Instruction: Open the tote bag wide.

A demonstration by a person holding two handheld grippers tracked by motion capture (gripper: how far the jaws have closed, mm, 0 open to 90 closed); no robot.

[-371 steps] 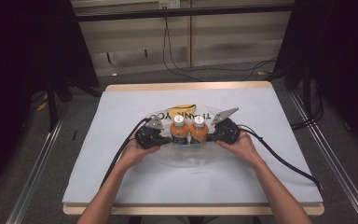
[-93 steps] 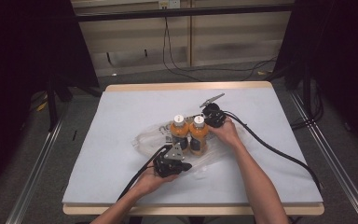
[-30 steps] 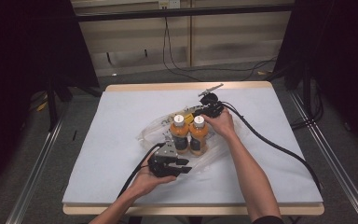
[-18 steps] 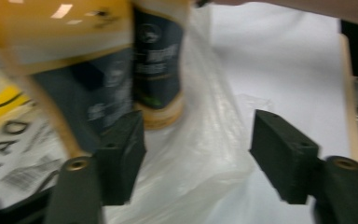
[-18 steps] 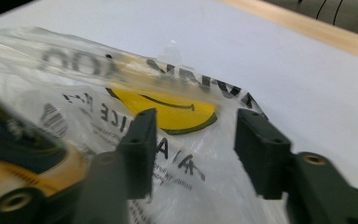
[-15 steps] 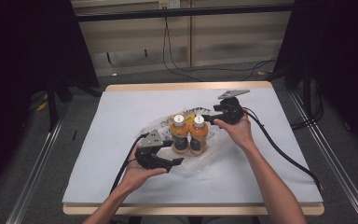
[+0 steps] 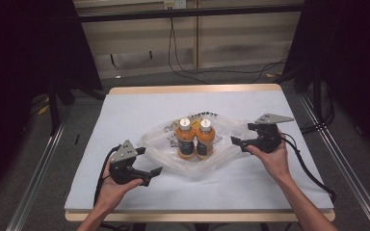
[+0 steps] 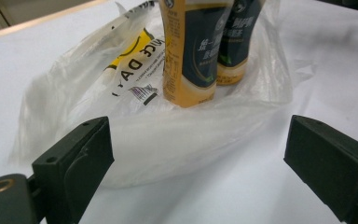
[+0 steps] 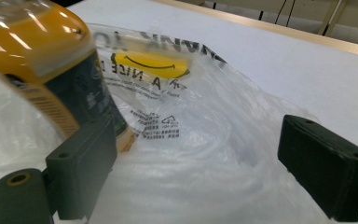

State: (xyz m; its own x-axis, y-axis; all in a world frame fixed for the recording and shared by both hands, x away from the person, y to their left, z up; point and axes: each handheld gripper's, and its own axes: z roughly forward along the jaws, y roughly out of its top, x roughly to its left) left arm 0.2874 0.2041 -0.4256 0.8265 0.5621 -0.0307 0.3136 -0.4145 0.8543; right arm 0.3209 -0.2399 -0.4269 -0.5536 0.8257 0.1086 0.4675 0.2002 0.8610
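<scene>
Two orange juice bottles with white caps stand side by side on a crumpled clear plastic bag with a yellow smiley print, at the middle of the table. My left gripper lies at the bag's front left corner. Its jaws have just been opening and stand wide, with no pad pressing on anything. In the left gripper view the bag and both bottles lie ahead. My right gripper is at the bag's right edge. Its jaws have also just been opening, and the bag spreads below them with one bottle close on the left.
A white sheet covers the table, which has a wooden rim at the back and front. A black cable trails from each gripper toward the front edge. Dark stands and floor cables lie beyond the table's far edge.
Both grippers have opened and pulled away from the bag. The left one moved left from the bag's front edge, and the right one moved right and nearer from behind the bottles.
</scene>
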